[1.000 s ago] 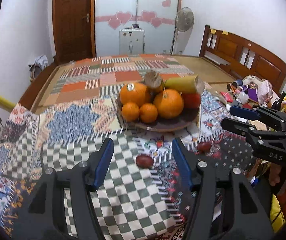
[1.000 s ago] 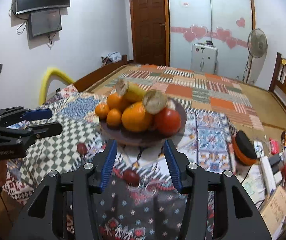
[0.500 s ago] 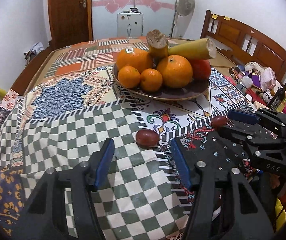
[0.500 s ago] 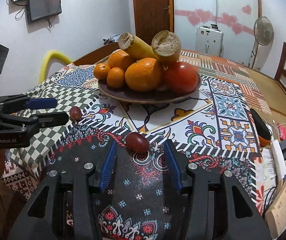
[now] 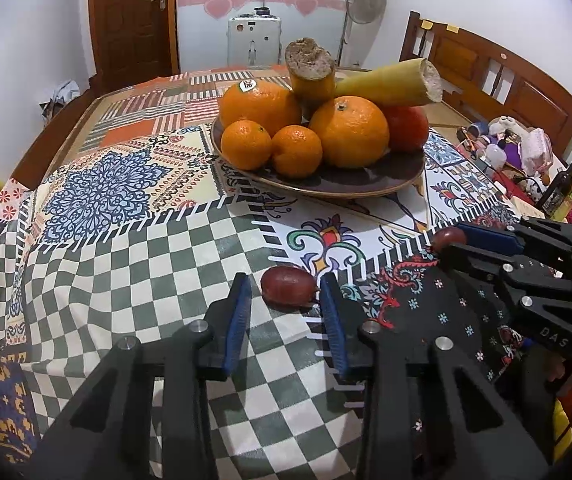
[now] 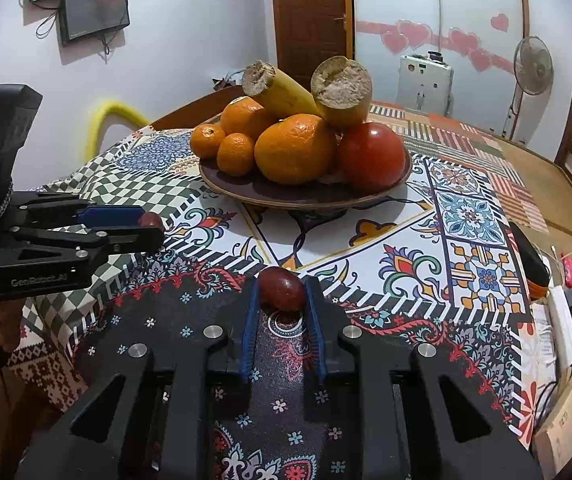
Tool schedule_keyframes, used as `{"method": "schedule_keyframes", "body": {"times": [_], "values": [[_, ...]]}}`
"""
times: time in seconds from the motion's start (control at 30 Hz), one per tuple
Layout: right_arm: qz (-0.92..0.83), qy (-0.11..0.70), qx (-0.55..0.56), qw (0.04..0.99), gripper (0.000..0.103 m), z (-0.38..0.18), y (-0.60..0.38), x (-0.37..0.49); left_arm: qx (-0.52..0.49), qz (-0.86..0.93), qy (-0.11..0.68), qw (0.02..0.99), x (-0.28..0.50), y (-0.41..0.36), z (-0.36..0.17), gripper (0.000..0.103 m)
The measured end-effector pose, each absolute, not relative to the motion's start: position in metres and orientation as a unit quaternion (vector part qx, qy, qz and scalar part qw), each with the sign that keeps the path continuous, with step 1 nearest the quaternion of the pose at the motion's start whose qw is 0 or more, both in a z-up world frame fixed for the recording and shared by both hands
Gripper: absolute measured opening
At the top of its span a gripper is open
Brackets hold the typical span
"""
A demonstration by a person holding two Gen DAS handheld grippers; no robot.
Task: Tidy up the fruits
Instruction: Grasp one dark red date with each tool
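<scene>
Two small dark red fruits lie on the patterned tablecloth in front of a brown plate (image 5: 370, 184) piled with oranges, a red fruit and two cut bananas. My left gripper (image 5: 285, 294) straddles one red fruit (image 5: 288, 288); the right pad touches it, a gap shows on the left. My right gripper (image 6: 281, 294) has both pads against the other red fruit (image 6: 282, 289), which still rests on the cloth. Each gripper shows side-on in the other view, the right one (image 5: 452, 242) and the left one (image 6: 146, 228).
The plate of fruit (image 6: 306, 196) stands just beyond both grippers. A black and orange object (image 6: 530, 260) and clutter lie at the table's right edge. A dark bottle (image 5: 562, 188) and toys sit off to the right.
Both grippers moved forward and down onto the red fruits and narrowed their jaws. The right one has closed on its fruit; the left one has nearly closed.
</scene>
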State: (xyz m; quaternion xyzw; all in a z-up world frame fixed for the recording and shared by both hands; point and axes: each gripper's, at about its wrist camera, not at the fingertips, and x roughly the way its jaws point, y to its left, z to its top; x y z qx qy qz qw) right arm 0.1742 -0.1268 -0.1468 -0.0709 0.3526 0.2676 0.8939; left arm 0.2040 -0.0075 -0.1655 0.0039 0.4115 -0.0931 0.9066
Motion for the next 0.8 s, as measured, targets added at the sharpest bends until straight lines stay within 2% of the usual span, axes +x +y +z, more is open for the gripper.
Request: {"method": "schedule_keyframes", "body": {"times": [0.03, 0.07, 0.4, 0.8], "values": [[0.269, 0.352, -0.070, 0.894, 0.021, -0.147, -0.127, 0.174, 0.006, -0.092, 0.410, 0.907, 0.204, -0.007, -0.166, 0.028], [0.271, 0.353, -0.067, 0.893, 0.020, -0.147, -0.128, 0.174, 0.008, -0.092, 0.410, 0.908, 0.205, -0.008, -0.166, 0.028], [0.267, 0.339, -0.058, 0.900, 0.020, -0.137, -0.136, 0.178, 0.007, -0.097, 0.402, 0.910, 0.205, -0.012, -0.158, 0.026], [0.260, 0.310, -0.054, 0.913, 0.020, -0.117, -0.135, 0.196, 0.001, -0.110, 0.356, 0.928, 0.212, -0.026, -0.120, 0.026]]}}
